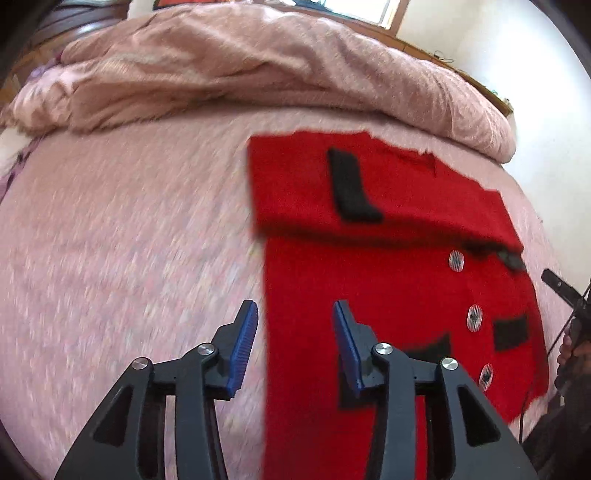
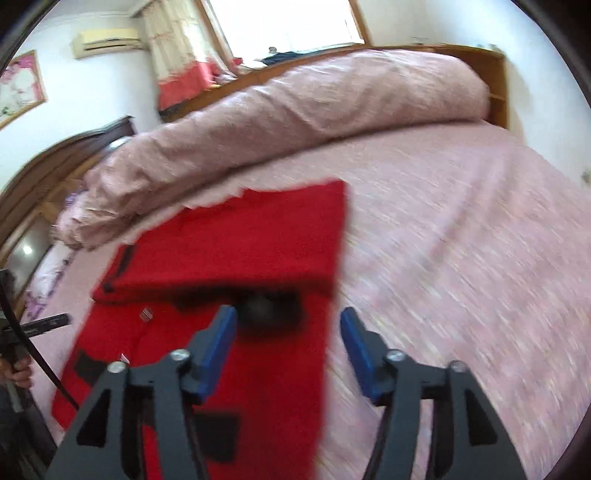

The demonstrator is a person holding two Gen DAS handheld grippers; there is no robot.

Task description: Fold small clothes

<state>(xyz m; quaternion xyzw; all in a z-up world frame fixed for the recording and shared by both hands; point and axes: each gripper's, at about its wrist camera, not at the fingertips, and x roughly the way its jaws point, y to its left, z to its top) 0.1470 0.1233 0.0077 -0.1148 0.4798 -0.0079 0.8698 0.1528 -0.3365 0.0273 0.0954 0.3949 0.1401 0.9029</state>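
Observation:
A red knit cardigan (image 1: 369,280) with black trims and silver buttons (image 1: 474,318) lies flat on the pink bed sheet (image 1: 129,240). Its far part is folded back over the body, with a black strip (image 1: 351,184) showing on the fold. My left gripper (image 1: 295,310) is open and hovers over the cardigan's left edge, its pads clear of the cloth. In the right wrist view the cardigan (image 2: 258,236) lies lower left. My right gripper (image 2: 288,314) is open over its right edge, holding nothing. Both views are motion-blurred.
A rolled pink duvet (image 1: 240,70) lies along the far side of the bed (image 2: 461,221). Behind it are a wooden bed frame (image 2: 495,74) and a window (image 2: 288,22). Bare sheet spreads left of the cardigan in the left view and right of it in the right view.

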